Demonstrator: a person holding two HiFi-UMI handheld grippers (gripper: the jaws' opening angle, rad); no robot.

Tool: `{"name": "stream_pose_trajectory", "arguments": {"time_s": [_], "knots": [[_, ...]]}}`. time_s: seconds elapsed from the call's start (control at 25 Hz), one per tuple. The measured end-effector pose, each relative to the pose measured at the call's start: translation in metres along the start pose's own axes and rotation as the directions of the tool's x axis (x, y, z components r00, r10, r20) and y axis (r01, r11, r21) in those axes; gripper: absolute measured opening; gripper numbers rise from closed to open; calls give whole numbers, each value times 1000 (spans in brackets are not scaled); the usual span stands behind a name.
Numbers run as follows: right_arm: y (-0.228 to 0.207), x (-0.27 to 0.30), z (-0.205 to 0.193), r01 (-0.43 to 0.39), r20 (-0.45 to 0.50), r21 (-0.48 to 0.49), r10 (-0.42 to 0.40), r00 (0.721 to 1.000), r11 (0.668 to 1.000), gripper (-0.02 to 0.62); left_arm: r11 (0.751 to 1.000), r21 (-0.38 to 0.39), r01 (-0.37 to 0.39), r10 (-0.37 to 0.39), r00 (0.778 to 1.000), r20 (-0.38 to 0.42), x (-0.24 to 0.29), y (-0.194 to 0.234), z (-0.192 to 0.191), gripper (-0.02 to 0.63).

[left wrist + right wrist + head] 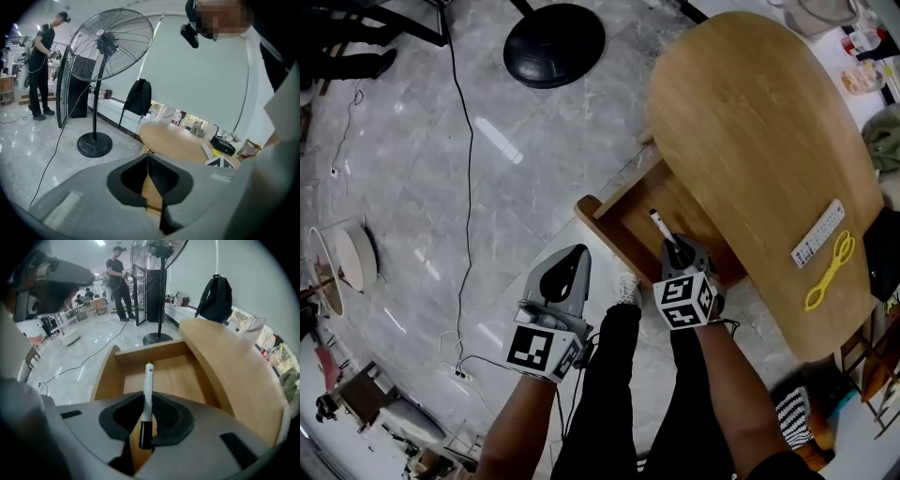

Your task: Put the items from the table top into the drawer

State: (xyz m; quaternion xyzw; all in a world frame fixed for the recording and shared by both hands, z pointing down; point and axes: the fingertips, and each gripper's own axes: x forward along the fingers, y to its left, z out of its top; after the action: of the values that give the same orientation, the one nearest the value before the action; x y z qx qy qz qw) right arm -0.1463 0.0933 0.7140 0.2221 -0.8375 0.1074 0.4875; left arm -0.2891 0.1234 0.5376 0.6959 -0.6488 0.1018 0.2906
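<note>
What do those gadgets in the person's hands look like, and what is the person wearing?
The left hand-held gripper and the right hand-held gripper are smooth grey shells, each tapering to two jaws lined with black ribbed pads. Each carries a white cube printed with black square markers. The person wears black trousers; the forearms are bare of sleeves.

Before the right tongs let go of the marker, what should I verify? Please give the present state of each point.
1. White marker with black cap gripped by the right tongs: ok.
2. Wooden drawer open: ok.
3. Marker tip over the drawer's inside, not its rim: ok.
4. Left tongs shut on nothing and beside the drawer, not over it: ok.
5. Oval wooden table emptied: not ok; a white ruler and a yellow loop-shaped item lie on it.
</note>
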Motion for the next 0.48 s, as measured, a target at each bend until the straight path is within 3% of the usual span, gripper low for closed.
{"name": "stream_pose_trajectory", "arguments": {"time_s": [0.48], "knots": [[21, 59, -35, -19, -134, -49, 12, 991, 999, 63, 999, -30, -22, 20, 999, -48, -13, -2, -22, 20]]}}
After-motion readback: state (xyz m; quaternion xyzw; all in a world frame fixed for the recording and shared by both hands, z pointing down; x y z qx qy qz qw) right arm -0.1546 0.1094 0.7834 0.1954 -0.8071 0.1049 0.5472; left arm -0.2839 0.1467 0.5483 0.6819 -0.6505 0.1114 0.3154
